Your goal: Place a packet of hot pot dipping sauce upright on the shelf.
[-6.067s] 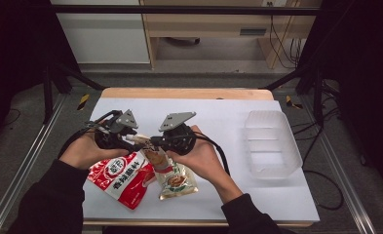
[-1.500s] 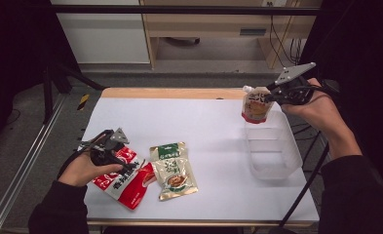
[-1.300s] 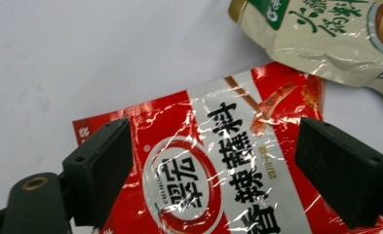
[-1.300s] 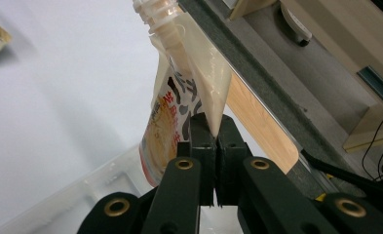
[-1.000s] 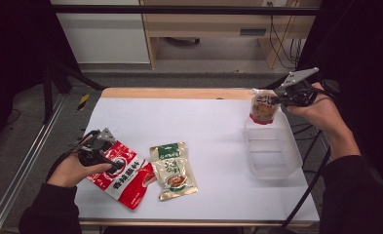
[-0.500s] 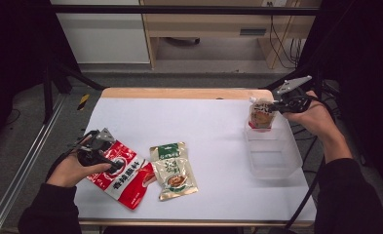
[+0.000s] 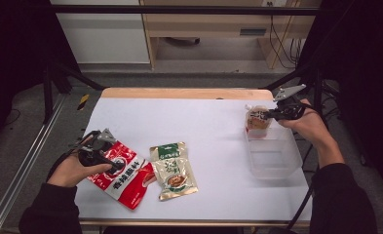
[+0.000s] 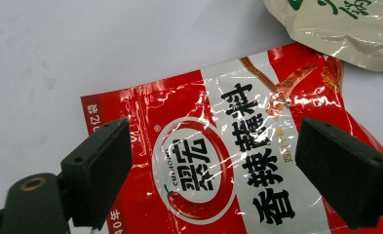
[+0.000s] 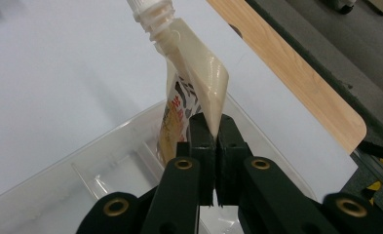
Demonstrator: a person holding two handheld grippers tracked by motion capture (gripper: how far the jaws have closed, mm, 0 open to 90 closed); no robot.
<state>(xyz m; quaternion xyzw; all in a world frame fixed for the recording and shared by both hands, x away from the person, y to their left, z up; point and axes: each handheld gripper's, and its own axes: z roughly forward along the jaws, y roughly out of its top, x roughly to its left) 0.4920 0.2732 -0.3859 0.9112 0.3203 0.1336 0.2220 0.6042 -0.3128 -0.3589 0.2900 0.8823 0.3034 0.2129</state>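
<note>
White tabletop [image 7: 213, 122]: at near left my left gripper [image 8: 213, 161] hangs spread over the red sauce packet [image 8: 238, 161], awaiting its turn. At far right my right gripper [image 9: 211, 131] pinches the spouted pouch [image 9: 199, 83] above the clear bin [image 7: 272, 156]; next, I judge, lower and release.

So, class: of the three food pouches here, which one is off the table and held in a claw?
The spouted pouch, pinched by the right claw over the clear tub. The red pouch and green-topped pouch lie flat on the table.
</note>
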